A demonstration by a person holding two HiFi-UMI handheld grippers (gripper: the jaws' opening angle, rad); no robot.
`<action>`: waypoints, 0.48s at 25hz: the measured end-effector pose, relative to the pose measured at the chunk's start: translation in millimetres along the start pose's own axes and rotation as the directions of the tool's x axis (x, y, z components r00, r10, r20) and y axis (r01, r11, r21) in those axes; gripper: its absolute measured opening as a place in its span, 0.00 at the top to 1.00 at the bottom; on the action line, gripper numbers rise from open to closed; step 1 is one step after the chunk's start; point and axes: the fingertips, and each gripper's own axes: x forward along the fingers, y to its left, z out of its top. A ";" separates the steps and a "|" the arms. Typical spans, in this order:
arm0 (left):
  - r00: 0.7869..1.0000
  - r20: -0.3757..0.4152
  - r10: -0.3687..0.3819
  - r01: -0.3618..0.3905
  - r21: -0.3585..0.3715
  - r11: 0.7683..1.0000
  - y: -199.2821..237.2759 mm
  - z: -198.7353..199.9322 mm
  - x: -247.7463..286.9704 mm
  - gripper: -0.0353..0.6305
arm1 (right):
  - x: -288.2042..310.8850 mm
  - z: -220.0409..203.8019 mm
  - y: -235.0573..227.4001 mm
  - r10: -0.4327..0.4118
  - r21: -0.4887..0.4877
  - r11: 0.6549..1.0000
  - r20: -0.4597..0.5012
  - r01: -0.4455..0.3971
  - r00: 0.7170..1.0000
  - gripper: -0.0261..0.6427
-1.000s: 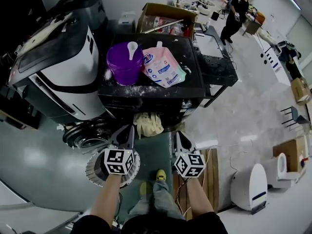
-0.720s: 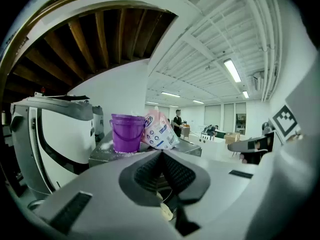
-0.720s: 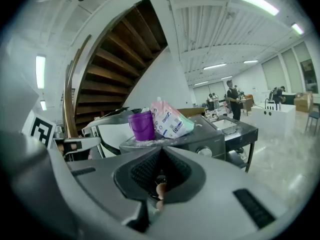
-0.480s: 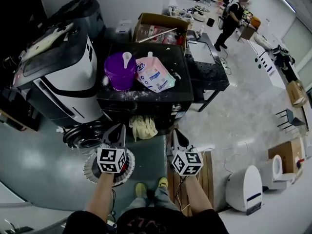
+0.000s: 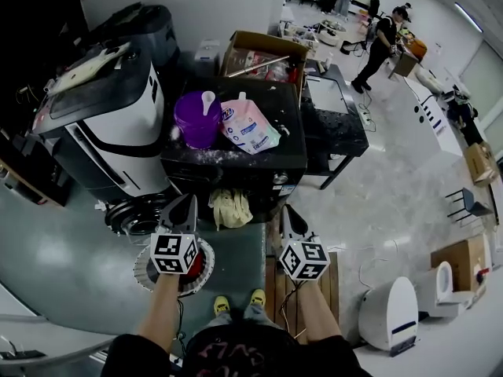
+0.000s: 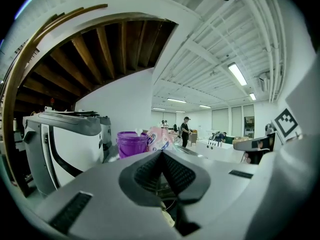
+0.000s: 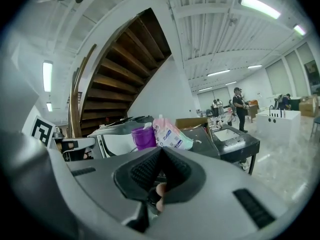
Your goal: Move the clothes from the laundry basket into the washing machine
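Now | cloth (image 5: 230,208): pale yellow, crumpled | left gripper (image 5: 189,202), right gripper (image 5: 286,210): fingers together, empty

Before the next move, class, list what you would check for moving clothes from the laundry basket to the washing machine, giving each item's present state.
1. Left gripper fingers open to grab: not ok, shut on nothing.
2. Right gripper fingers open: not ok, shut and empty.
3. Laundry basket within reach: ok, it sits under the left gripper.
4. Clothes in the basket: ok, something red shows inside.
5. Washing machine door open: ok, it appears swung aside.
6. Opening clear: cannot tell; a cream cloth hangs there.
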 end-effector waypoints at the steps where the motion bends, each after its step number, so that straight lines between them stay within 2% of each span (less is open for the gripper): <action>1: 1.000 0.007 0.003 -0.003 0.001 1.000 -1.1 3.5 -1.8 0.93 | -2.2 2.9 -1.0 0.001 -0.003 1.000 0.003 -0.001 1.000 0.95; 6: 0.999 0.034 0.011 -0.012 0.031 0.999 -7.8 20.8 -8.4 0.93 | -11.9 15.9 -5.8 0.008 -0.017 1.000 0.018 -0.008 1.000 0.95; 12: 0.998 0.055 0.017 -0.020 0.063 0.998 -13.2 35.9 -11.9 0.93 | -15.6 32.1 -2.4 0.024 -0.101 0.995 0.037 -0.020 0.999 0.96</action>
